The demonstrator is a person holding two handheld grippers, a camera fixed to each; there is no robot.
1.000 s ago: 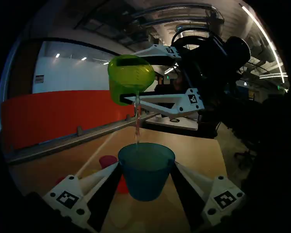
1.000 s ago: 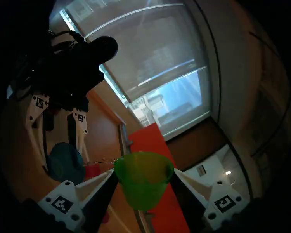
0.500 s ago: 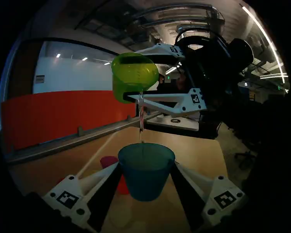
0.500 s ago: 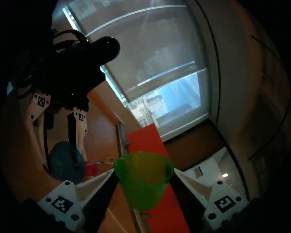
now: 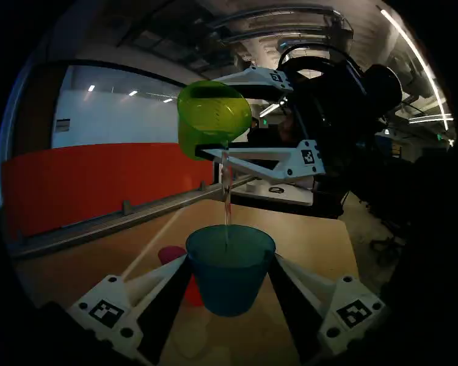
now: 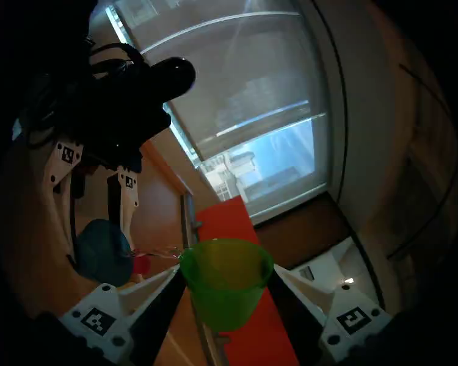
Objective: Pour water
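Left hand-held gripper (image 5: 229, 263) is closed on an upright blue cup (image 5: 229, 293) above the table (image 5: 314, 241), whose far edge is seen well ahead. Directly above, a tilted green cup (image 5: 214, 116) is clamped by the right hand-held gripper (image 6: 226, 273), and water (image 5: 226, 195) is streamed into the blue cup. Square coded tags (image 5: 104, 312) are carried on both.
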